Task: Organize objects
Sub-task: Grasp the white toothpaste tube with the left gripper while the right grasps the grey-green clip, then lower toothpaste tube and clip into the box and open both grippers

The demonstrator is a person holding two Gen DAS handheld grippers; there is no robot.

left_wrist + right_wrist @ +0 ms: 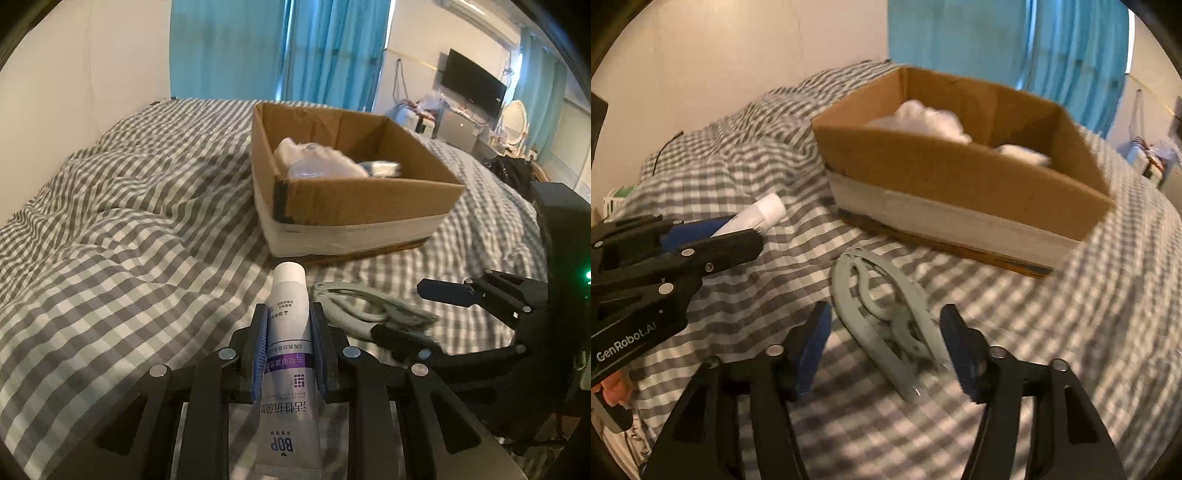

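Toothpaste tube (286, 354) clamped between the blue pads of the left tool (288, 345), cap end pointing forward toward the cardboard box (369, 199), flat crimped end back near the camera. Held above the checked bed cover (129, 229), short of the box's near wall. Seen from the right wrist view as a white cap (764, 214) sticking out past the left tool (716, 236).

Grey folding hanger (882, 317) lying flat on the bed cover (1071, 332), just right of the tube and in front of the box (960, 177). Right tool (886, 350) spread wide, 1 blue pad on each side of the hanger, neither clearly touching it; motion blur hides the contact. In the left wrist view, the same hanger (354, 306) next to the right tool (424, 314).

Box open at the top, brown card with a white band round its lower half, resting on the bed. Inside, white crumpled plastic or padding (314, 158) and a bluish packet (380, 168), too blurred to name.

Beyond the bed: blue curtains (277, 48), a wall television (472, 86), a cluttered desk (443, 122).
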